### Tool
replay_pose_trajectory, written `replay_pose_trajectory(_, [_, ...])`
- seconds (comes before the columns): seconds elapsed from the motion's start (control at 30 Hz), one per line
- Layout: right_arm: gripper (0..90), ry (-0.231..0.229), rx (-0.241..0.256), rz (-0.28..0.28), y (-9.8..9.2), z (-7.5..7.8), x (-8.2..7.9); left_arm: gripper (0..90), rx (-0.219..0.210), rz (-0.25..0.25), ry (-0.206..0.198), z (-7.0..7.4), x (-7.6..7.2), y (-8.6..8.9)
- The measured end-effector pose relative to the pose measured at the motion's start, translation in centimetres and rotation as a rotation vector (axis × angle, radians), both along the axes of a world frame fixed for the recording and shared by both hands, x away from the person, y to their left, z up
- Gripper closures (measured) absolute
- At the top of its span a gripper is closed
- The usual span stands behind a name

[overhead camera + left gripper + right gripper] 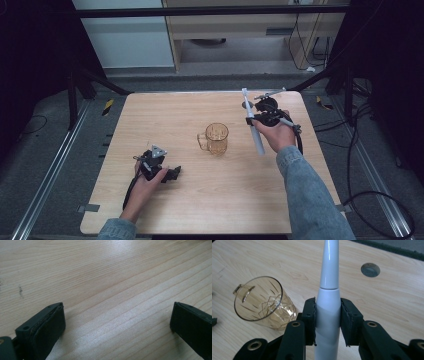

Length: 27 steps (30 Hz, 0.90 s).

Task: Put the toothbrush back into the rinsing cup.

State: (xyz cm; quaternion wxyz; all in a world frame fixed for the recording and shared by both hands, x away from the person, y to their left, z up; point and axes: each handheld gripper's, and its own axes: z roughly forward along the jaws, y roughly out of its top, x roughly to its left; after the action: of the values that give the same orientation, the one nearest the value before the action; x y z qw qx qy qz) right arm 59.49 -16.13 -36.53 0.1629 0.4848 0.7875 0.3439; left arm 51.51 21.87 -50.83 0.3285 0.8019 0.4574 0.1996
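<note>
An amber see-through cup (216,138) with a handle stands upright at the table's middle; in the right gripper view the cup (263,303) shows at the left. My right gripper (256,120) is held above the table to the cup's right, shut on a white electric toothbrush (252,121) whose thin end points away from the person. In the right gripper view the toothbrush (328,300) is clamped between both pads. My left gripper (172,174) rests low at the table's front left, open, with bare wood between its jaws (117,317).
The wooden table (190,200) has a round grey hole plug (370,269) near its far right corner. Dark frame posts and cables flank the table on both sides. Bare wood lies between the cup and my left gripper.
</note>
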Motion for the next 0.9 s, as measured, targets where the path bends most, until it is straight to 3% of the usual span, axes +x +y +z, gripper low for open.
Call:
replay_pose_trajectory(0.63, [67.5, -0.162, 0.098, -0.041, 1.3, 2.0, -0.5, 0.0, -0.003, 0.002, -0.002, 0.0, 0.0, 0.0])
replay_pose_trajectory(0.9, [67.5, -0.205, 0.098, -0.039, 1.8, 3.4, -0.8, 0.0, -0.004, 0.002, -0.002, 0.0, 0.0, 0.0])
